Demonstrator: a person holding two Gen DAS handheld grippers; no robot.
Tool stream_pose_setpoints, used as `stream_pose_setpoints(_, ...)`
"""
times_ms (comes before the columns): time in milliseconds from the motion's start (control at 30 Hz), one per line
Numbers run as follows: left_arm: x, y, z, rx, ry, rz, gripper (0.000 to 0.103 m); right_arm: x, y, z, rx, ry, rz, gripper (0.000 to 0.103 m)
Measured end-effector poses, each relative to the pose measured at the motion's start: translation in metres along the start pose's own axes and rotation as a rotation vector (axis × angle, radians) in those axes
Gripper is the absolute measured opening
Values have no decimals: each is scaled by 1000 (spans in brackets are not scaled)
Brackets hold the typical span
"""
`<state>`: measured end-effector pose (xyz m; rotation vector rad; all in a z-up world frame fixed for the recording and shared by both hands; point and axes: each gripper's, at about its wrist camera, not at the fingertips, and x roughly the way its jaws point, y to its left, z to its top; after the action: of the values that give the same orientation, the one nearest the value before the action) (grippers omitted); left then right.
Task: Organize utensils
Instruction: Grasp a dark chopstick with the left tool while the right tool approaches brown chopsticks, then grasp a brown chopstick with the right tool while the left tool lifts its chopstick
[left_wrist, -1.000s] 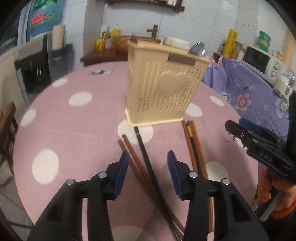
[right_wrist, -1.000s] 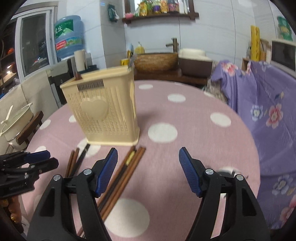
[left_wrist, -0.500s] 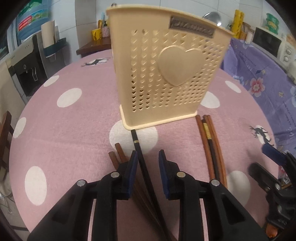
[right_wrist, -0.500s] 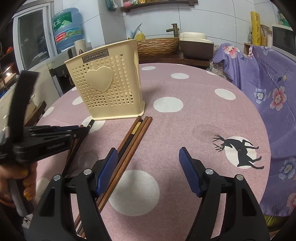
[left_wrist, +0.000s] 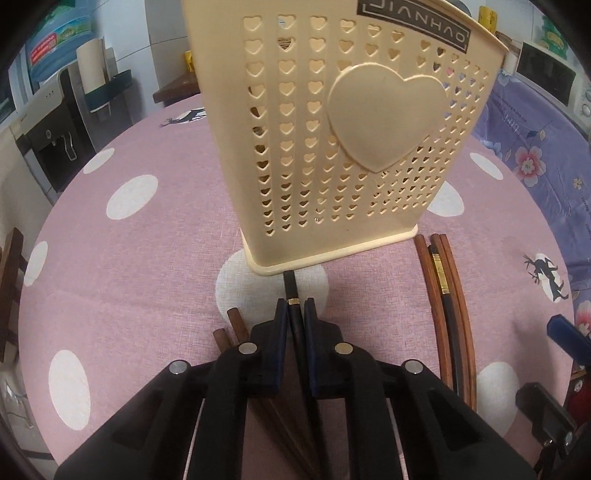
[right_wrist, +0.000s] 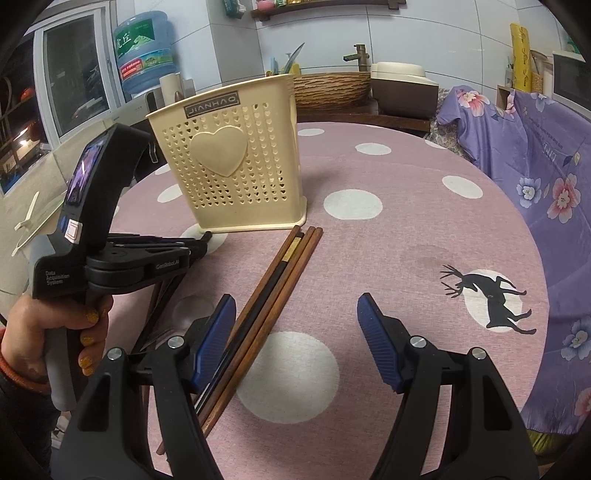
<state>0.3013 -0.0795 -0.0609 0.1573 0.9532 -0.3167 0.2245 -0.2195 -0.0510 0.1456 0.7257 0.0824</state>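
Pinching black chopstick (left_wrist: 294, 325) in my left claw (left_wrist: 294, 318), just below its gold band: light, stiff, slick; right claw (right_wrist: 295, 343) gapes empty

"JIANHAO" stands on a dark nameplate (right_wrist: 211, 104) at the top of the cream utensil holder (right_wrist: 236, 177) — readable in both views. The left gripper's (right_wrist: 202, 240) black body carries "Data Acquisition System" (right_wrist: 53, 277) and, along its arm, "GenRobot.AI" (right_wrist: 167, 264).
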Motion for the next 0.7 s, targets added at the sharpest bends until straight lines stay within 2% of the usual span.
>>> stream_pose_setpoints(100, -1, 4, 1, -36, 7, -40, 8, 1, 2, 0, -10, 5, 7, 69)
stream_pose_setpoints(267, -17, 3, 1, -49, -45, -66, 8, 3, 3, -1, -19, 10, -2, 68)
stream_pose_setpoints(433, -38, 7, -1, -92, -94, -105, 8, 25, 4, -2, -4, 93, -52, 47)
stream_pose_setpoints(600, -56, 8, -5, -99, -136, -112, 8, 39, 6, 2, 21, 121, -95, 43)
stream_pose_setpoints(700, -62, 11, -7, -108, -150, -124, 8, 46, 6, 7, 38, 147, -83, 40)
